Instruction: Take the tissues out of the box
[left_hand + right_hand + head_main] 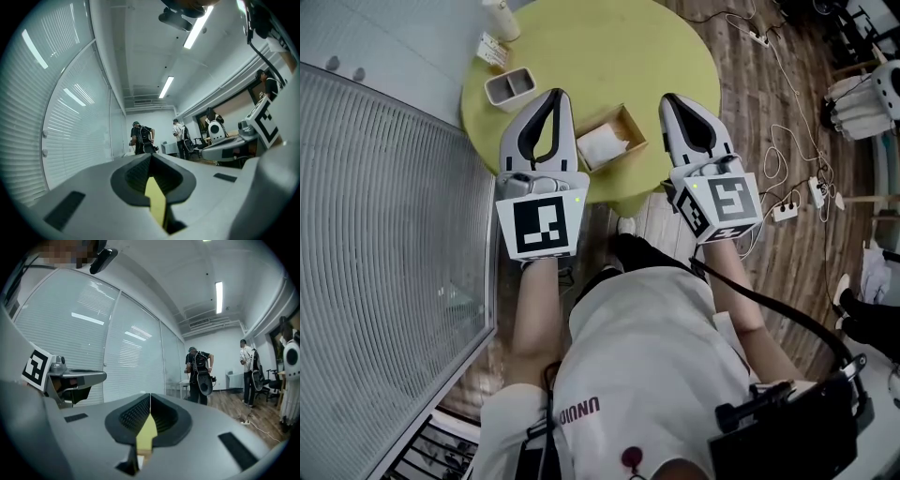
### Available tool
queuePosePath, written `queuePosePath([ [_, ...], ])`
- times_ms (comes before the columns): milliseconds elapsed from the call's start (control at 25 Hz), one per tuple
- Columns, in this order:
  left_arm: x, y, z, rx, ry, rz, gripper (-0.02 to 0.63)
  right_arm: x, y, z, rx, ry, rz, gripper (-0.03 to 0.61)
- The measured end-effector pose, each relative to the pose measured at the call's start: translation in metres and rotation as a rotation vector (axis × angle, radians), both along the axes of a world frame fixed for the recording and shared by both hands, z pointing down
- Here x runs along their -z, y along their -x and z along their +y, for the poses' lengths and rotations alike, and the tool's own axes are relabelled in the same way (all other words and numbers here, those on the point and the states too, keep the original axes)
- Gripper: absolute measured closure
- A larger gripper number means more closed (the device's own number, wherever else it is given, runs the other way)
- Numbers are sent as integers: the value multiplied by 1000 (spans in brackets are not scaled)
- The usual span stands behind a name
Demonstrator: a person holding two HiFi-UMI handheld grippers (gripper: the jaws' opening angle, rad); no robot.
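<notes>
The left gripper (557,95) and right gripper (671,99) are hovering closed, empty; the tissues (602,146), seemingly soft and light, are probably needing a gentle top-sheet pinch.

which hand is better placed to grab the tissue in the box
Left, probably: the left tool lies right alongside the wooden box, the right tool slightly farther off. Both are shut.

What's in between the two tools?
In the head view, the wooden tissue box, with white tissues inside, shows between the left tool and the right tool, on the green table.
</notes>
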State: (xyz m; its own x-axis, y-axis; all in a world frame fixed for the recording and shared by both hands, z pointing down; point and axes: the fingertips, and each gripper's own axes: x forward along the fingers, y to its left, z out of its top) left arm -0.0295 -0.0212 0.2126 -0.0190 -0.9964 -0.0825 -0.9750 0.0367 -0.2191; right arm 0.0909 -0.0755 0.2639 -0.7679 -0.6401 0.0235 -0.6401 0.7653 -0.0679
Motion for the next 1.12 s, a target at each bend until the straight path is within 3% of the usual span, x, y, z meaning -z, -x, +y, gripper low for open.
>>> queuePosePath([
  [320, -23, 12, -28, 57, 58, -5, 600, -5, 4, -35, 18, 1, -5, 558],
  [1120, -84, 44, -60, 43, 198, 40, 600, -64, 49, -69, 95, 46, 108, 558],
])
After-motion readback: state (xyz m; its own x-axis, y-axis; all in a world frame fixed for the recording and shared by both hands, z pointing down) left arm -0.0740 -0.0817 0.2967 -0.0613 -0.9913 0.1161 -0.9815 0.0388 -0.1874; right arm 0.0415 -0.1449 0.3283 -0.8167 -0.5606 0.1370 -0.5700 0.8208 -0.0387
